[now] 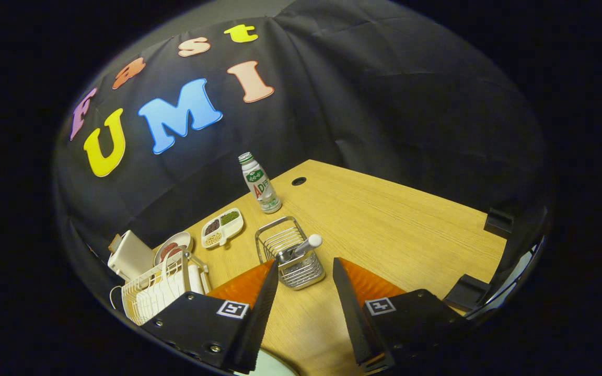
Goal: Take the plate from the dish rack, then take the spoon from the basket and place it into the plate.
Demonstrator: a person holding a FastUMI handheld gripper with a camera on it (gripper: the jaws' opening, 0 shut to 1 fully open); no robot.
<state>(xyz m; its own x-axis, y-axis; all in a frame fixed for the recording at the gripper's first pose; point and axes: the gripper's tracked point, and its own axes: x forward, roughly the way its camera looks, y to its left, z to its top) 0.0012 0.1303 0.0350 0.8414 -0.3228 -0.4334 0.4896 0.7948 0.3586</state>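
Hovering with fingers spread and empty, the gripper [305, 271] lines up on the basket [289, 254] just ahead — spoon [301, 247] handle poking up, an easy pinch.

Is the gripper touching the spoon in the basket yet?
Apart. In the gripper view the open fingers stop short of the basket, and the spoon stands beyond their tips.
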